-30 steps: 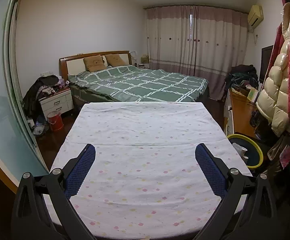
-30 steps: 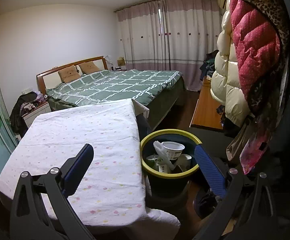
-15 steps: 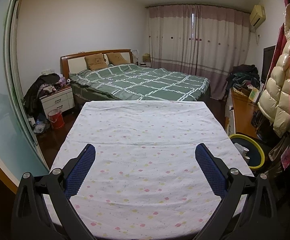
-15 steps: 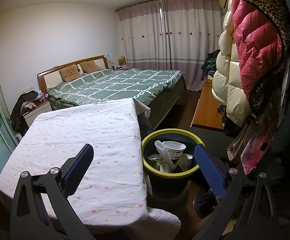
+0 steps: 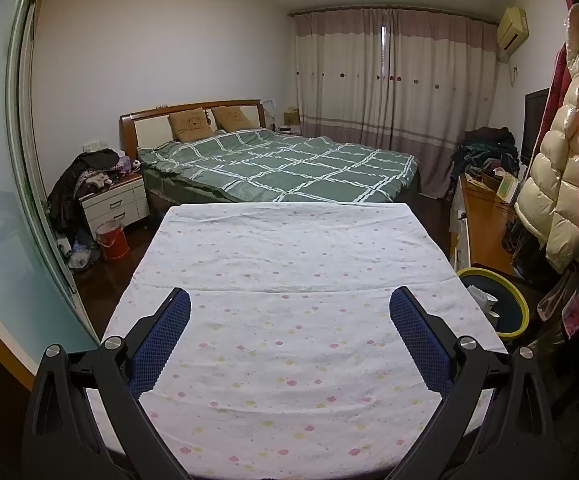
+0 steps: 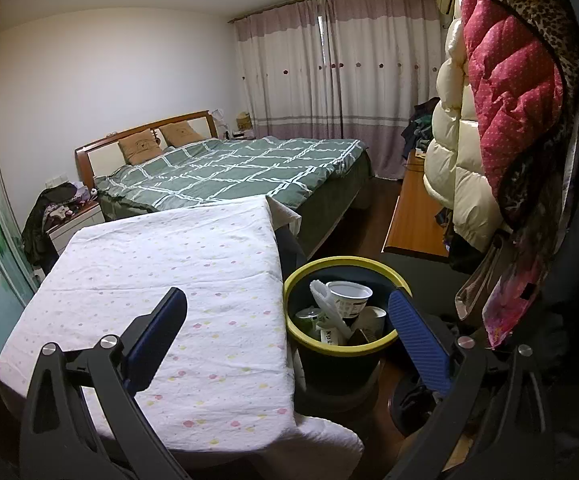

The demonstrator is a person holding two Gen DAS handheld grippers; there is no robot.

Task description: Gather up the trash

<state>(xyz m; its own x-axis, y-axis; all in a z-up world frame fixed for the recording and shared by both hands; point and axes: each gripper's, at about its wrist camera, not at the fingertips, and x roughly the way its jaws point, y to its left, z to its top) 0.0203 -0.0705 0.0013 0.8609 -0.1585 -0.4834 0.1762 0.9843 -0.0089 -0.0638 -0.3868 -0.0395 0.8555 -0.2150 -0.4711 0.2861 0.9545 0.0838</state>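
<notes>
A dark trash bin with a yellow rim (image 6: 339,350) stands on the floor at the table's right side; it holds a white paper cup (image 6: 348,298), a white plastic piece and other scraps. In the left wrist view the same bin (image 5: 507,312) shows at the right, partly hidden by the table. My right gripper (image 6: 287,308) hangs open above the table's right edge and the bin, nothing between its fingers. My left gripper (image 5: 289,312) is open over the table with the white flowered cloth (image 5: 289,264), which lies bare.
A bed with a green checked cover (image 5: 289,168) stands beyond the table. Puffy coats (image 6: 501,120) hang close on the right above a wooden cabinet (image 6: 413,224). A nightstand (image 5: 115,204) and red bucket (image 5: 112,240) sit at the left by a sliding glass door.
Both views have drifted slightly; the bin sits a little farther right and lower in the left wrist view. Both grippers stay open and empty.
</notes>
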